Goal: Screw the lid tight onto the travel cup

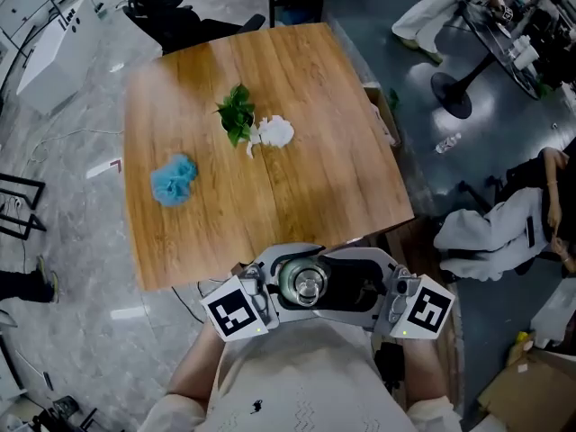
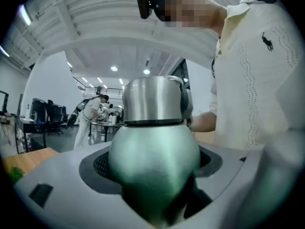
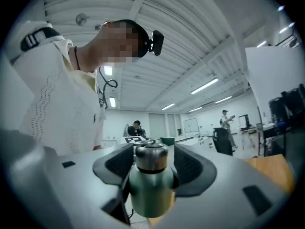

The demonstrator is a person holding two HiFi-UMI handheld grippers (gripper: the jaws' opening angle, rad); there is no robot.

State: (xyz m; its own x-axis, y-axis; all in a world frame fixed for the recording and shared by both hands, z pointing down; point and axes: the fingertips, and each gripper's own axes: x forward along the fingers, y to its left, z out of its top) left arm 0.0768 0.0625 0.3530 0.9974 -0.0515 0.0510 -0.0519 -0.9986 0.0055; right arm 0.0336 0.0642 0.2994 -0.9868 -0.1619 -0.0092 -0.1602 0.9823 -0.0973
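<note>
The travel cup point(image 1: 302, 283) has a green body and a steel lid point(image 1: 308, 286) sitting on top. It hangs upright just off the table's near edge, close to my chest. My left gripper point(image 1: 281, 286) is shut on the green body, which fills the left gripper view as the cup point(image 2: 155, 151) under its lid point(image 2: 152, 99). From the opposite side, my right gripper point(image 1: 335, 288) reaches in. Its dark pads point(image 3: 190, 168) press on the cup point(image 3: 150, 187) at the shoulder, either side of the lid point(image 3: 151, 157).
The wooden table point(image 1: 306, 196) lies ahead with a green leafy sprig point(image 1: 236, 112), a white crumpled piece point(image 1: 274, 131) and a blue fluffy ball point(image 1: 174, 179). A person in white point(image 1: 490, 228) sits at the right. Boxes point(image 1: 531, 385) stand at the lower right.
</note>
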